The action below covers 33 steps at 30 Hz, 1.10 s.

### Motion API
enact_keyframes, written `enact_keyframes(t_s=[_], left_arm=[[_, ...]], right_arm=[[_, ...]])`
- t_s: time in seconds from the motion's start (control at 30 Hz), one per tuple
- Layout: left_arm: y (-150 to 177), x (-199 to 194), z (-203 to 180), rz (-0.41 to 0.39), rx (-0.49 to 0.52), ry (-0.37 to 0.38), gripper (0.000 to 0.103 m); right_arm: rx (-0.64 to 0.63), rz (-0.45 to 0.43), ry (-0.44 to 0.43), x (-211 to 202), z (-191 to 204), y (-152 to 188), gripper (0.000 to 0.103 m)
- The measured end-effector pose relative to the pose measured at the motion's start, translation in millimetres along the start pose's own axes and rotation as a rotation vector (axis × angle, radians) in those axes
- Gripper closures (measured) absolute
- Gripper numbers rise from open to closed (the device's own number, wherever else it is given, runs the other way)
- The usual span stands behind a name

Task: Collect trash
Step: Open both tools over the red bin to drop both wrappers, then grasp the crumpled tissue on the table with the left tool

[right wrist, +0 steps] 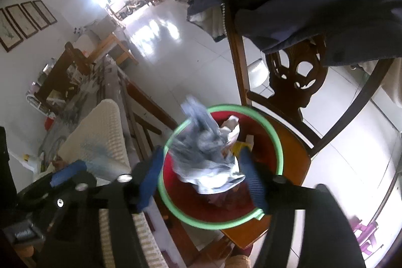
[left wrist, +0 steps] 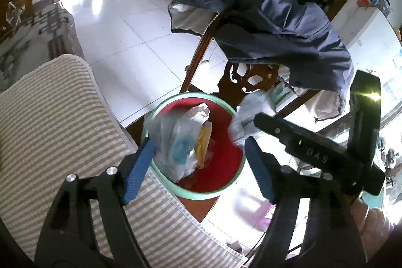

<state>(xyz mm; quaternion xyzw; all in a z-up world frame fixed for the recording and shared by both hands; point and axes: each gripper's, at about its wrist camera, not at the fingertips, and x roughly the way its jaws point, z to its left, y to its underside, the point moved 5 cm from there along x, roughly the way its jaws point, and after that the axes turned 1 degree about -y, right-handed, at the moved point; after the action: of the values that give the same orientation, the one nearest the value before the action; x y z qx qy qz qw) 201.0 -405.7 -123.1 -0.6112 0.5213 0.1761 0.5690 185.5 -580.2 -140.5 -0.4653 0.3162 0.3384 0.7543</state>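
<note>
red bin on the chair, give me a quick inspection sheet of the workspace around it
surface: red bin with a green rim stands on the seat of a carved dark wooden chair.
job's things: crumpled clear plastic bag, white paper wad and yellow packet lie inside the bin.
clutter: navy jacket draped over the chair back; beige striped cushion beside the bin.
grippers: left tongs open above the bin, holding nothing; right tongs open, a blurred plastic bag between them, contact unclear.
cables: nothing seen.
surroundings: glossy white tiled floor, wooden furniture behind.
</note>
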Motion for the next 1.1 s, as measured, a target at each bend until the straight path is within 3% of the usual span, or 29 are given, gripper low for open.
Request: enact_keyframes(t_s=[0.1, 0.33, 0.6, 0.77, 0.87, 0.93, 1.03, 1.1], left_arm=[[1.2, -3.6, 7.3, -0.008, -0.012, -0.024, 0.026], [9.2, -30.5, 61.0, -0.051, -0.093, -0.117, 0.025], [37.3, -88.6, 217.2, -0.094, -0.328, -0.403, 0.021], [48.7, -112.7, 299.8, -0.119, -0.446, -0.539, 0.021], [45.0, -109.4, 335.7, -0.109, -0.487, -0.533, 0.021], [42.7, -96.0, 345.5, -0.062, -0.45, -0.525, 0.019], [45.7, -73.8, 360.1, 0.013, -0.392, -0.518, 0.019], [48.4, -67.3, 368.1, 0.033, -0.407, -0.489, 0.023]], right_arm=[[0.0, 0.009, 0.008, 6.1, -0.6, -0.6, 0.029], [-0.068, 0.035, -0.029, 12.8, 29.7, 6.6, 0.029], [-0.148, 0.101, -0.085, 25.7, 82.6, 35.3, 0.029], [-0.191, 0.17, -0.135, 34.9, 123.2, 60.8, 0.029], [-0.253, 0.208, -0.164, 37.4, 158.5, 81.3, 0.028], [-0.288, 0.228, -0.174, 38.6, 181.8, 97.8, 0.022], [-0.319, 0.268, -0.187, 41.8, 208.1, 121.6, 0.022], [-0.351, 0.291, -0.195, 42.7, 227.5, 138.6, 0.022]])
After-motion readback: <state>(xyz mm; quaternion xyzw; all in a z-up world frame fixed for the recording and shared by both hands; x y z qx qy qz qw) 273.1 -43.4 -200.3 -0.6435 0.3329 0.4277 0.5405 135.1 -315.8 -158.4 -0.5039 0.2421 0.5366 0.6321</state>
